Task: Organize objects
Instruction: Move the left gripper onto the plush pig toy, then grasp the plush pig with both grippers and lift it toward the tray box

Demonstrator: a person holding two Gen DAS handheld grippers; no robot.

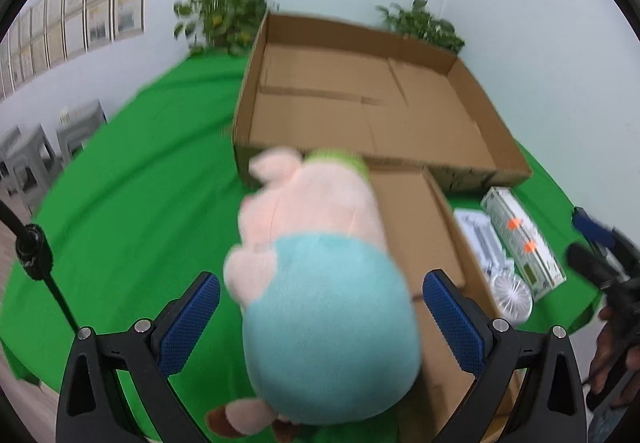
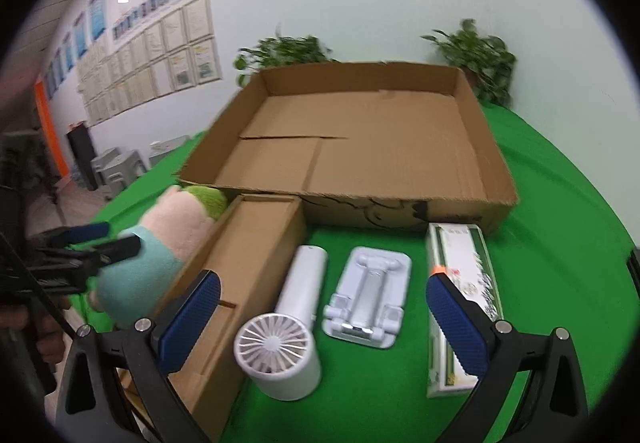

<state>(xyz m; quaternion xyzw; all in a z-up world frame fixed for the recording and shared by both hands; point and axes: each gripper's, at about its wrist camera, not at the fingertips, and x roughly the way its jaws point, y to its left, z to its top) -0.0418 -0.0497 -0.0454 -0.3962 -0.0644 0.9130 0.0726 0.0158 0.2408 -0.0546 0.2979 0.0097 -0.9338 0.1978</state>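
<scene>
A plush pig (image 1: pixel 320 283) with a pale blue body and pink head lies on the green cloth between the fingers of my left gripper (image 1: pixel 322 279), which stands open around it without squeezing. The same plush pig (image 2: pixel 160 247) shows in the right wrist view, beside a long closed cardboard box (image 2: pixel 248 251), with the left gripper (image 2: pixel 100 243) at it. My right gripper (image 2: pixel 323 279) is open and holds nothing. It hovers over a white hand fan (image 2: pixel 288 323), a white phone stand (image 2: pixel 368 295) and a white-green carton (image 2: pixel 464 283). A large open cardboard box (image 2: pixel 400 203) sits behind them.
The large box (image 1: pixel 472 167) is bare inside. Two potted plants (image 2: pixel 284 51) (image 2: pixel 480 59) stand behind it against the wall. The green cloth (image 1: pixel 140 183) spreads wide to the left of the boxes. Grey stools (image 1: pixel 36 151) stand off the table's left edge.
</scene>
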